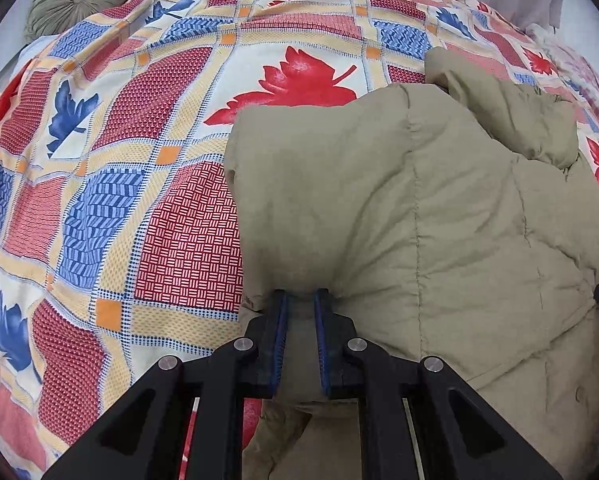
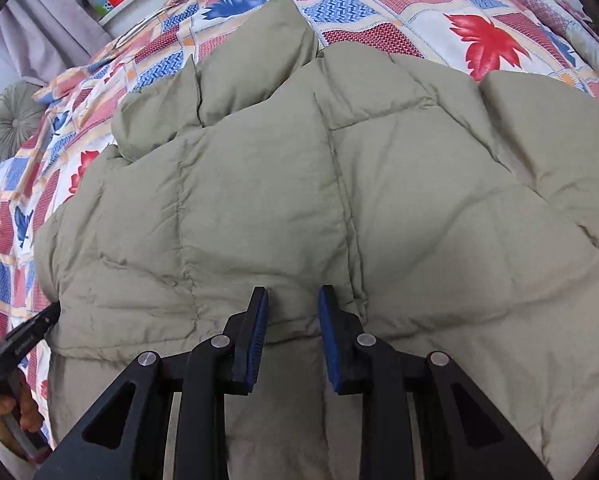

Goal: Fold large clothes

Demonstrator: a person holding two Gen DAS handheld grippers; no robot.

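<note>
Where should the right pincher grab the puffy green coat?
Probably the near hem of the coat, right below the right gripper, coming from above. That edge bunches thinly enough for the open jaws; the left gripper already pinches it similarly.

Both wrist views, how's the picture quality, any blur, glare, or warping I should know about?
Left wrist view: sharp, evenly lit, strong fisheye bulge in the patterned bedspread, dark corners; the left gripper shades the pinched khaki jacket slightly. Right wrist view: same bending and dark corners, daylight washes out the top, the right gripper is crisp, the hand at the lower left edge is soft.
</note>
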